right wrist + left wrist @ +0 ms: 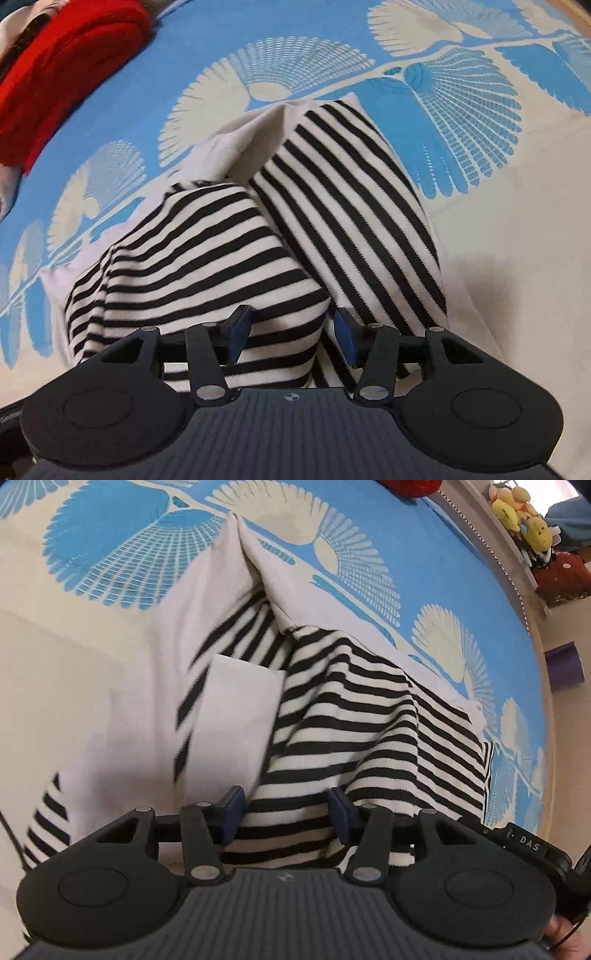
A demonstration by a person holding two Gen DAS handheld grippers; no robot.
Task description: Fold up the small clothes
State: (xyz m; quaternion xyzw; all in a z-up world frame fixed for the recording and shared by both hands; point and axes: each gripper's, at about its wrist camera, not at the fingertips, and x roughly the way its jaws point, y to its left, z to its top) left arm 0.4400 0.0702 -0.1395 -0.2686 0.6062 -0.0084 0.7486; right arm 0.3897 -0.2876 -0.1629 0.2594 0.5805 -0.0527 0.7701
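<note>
A small black-and-white striped garment with plain white panels (332, 709) lies bunched on a blue and cream patterned bedspread (110, 554). My left gripper (287, 814) has its blue pads apart with striped cloth lying between them and under the frame. In the right wrist view the same striped garment (229, 251) rises in a fold toward my right gripper (291, 336), whose pads also stand apart with striped cloth between them. Neither pair of pads presses the cloth.
A red folded garment (62, 70) lies at the far left of the bedspread (498, 221). A shelf with yellow plush toys (517, 513) runs along the bed's right side, with a purple object (563, 664) below it.
</note>
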